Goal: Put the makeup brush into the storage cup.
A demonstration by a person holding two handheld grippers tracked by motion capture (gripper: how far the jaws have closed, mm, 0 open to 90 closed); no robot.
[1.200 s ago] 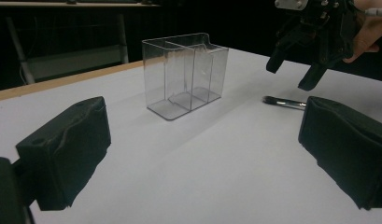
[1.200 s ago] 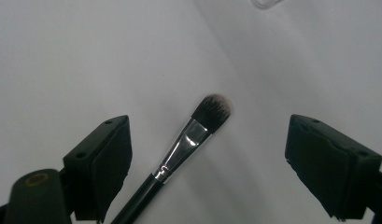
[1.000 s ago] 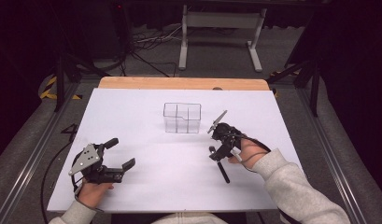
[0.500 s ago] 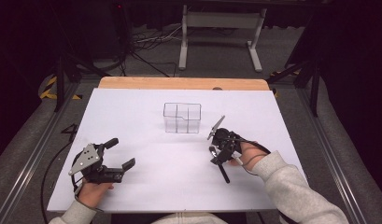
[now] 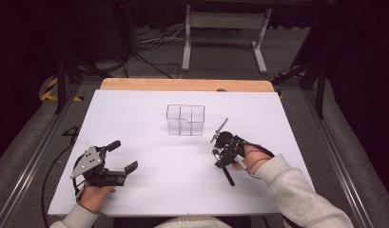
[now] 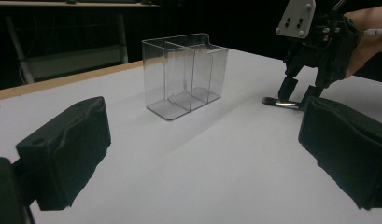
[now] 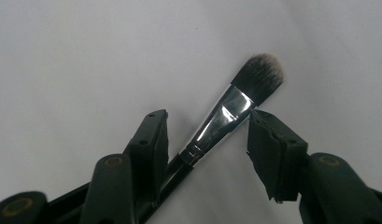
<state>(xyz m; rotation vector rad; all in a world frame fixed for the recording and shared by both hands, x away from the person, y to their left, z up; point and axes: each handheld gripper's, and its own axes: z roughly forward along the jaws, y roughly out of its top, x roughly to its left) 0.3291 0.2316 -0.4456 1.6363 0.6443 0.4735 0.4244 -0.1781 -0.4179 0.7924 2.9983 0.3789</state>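
Note:
A makeup brush (image 7: 226, 114) with a black handle, silver ferrule and dark bristles lies flat on the white table (image 5: 149, 190). My right gripper (image 7: 209, 122) points down over it, its jaws astride the ferrule. The jaws have just been closing, and a gap still shows beside the brush. From above, the handle of the brush (image 5: 228, 177) sticks out below the right gripper (image 5: 221, 159). A clear, divided acrylic organizer (image 5: 185, 119) stands empty mid-table. My left gripper (image 5: 125, 155) rests open at the front left with nothing in it. The left gripper view shows the organizer (image 6: 184, 74), the right gripper (image 6: 298, 95) and the brush (image 6: 278, 101).
A wooden strip (image 5: 182, 84) runs along the table's far edge. Beyond it are a dark floor with cables (image 5: 149, 42) and a white metal stand (image 5: 225, 21). Metal rails (image 5: 339, 161) flank the table on both sides.
The right gripper's jaws have narrowed around the brush, which has stayed where it lay. The left gripper has not moved.

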